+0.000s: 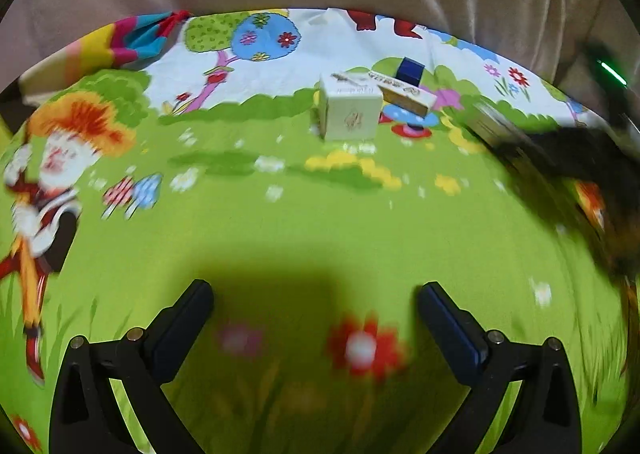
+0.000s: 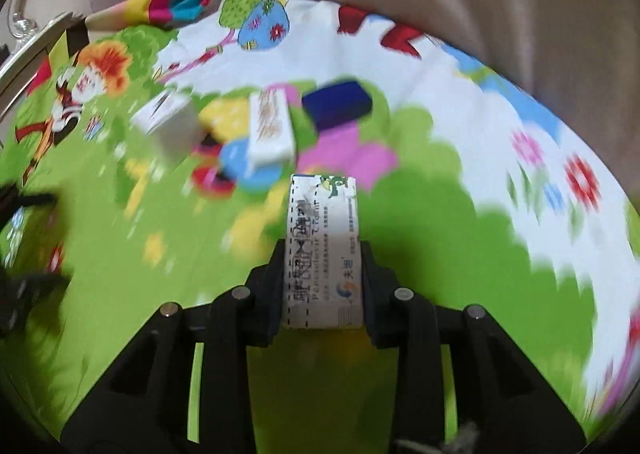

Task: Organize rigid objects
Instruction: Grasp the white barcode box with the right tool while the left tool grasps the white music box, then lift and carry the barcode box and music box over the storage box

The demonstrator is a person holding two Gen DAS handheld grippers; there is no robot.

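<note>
Between the right tool's (image 2: 322, 286) pads sits a narrow white printed carton (image 2: 323, 246), gripped; left tool (image 1: 316, 318) wide, empty. Next: carry it to the box cluster (image 2: 264, 125) near the counter's far edge.

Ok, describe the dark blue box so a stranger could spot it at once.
Find the cartoon-printed cloth and the cluster of small boxes near its far edge. The dark blue box lies farthest back, behind the long white box. It is the only dark, unprinted one; its neighbours are white.
</note>
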